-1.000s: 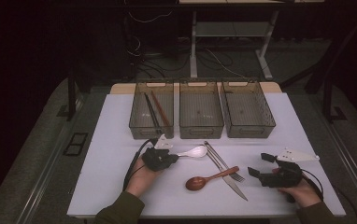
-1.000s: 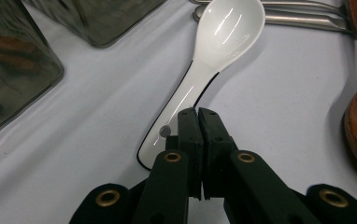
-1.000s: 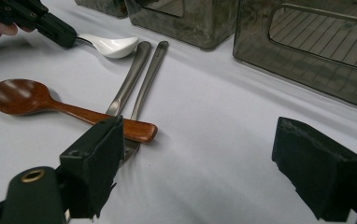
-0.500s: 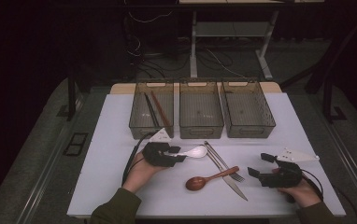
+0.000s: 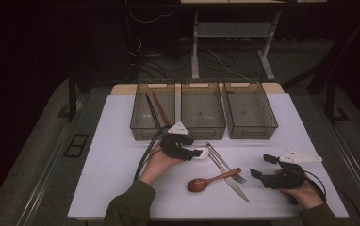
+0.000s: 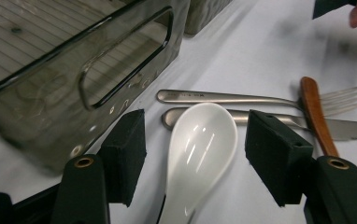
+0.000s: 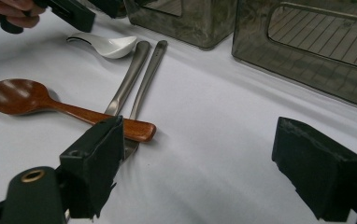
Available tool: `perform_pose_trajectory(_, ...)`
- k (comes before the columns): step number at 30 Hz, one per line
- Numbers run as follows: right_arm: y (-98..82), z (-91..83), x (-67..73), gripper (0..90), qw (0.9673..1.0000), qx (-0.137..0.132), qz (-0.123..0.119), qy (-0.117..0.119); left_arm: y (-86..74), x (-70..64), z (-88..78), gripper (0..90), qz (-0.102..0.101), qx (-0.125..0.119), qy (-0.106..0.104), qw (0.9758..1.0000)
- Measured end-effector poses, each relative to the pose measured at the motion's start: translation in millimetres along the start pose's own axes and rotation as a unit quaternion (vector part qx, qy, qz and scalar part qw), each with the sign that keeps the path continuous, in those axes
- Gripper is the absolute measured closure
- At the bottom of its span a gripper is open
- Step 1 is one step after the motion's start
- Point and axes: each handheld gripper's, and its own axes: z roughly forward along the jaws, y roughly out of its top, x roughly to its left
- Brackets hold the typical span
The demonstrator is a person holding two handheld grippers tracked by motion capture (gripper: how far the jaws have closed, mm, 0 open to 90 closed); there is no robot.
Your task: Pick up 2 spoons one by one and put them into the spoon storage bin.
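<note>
The left gripper [image 5: 198, 153] straddles the white ceramic spoon [image 6: 200, 154] near the tabletop's middle, by the bins' front; its jaws, which have just been opening, don't touch it. Glazed, slippery, breakable, it likely wants a handle grip. The right gripper [image 5: 262, 167] idles wide.

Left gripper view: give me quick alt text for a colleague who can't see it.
The left hand-held gripper has its black jaws open around the bowl of a white ceramic spoon lying on the white table, pads clear of it. Beyond lie a metal fork, a knife and a wooden spoon's handle; a smoky plastic bin stands at left.
</note>
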Motion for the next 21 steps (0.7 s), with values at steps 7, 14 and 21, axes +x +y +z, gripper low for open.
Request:
perform_pose_trajectory(7,-0.2,0.1,0.1,16.6,1.0000,0.001,-0.001,0.000,-0.6,-0.4,13.9,37.5,0.007,0.011,0.010,0.9999)
perform_pose_trajectory(14,-0.2,0.8,1.3,16.6,1.0000,0.003,-0.006,0.002,-3.3,0.7,17.8,37.9,0.016,0.028,0.017,0.9993)
perform_pose_trajectory(21,-0.2,1.0,1.2,16.6,1.0000,0.004,-0.007,0.002,-4.0,-2.1,20.6,38.4,0.027,0.039,0.021,0.9986)
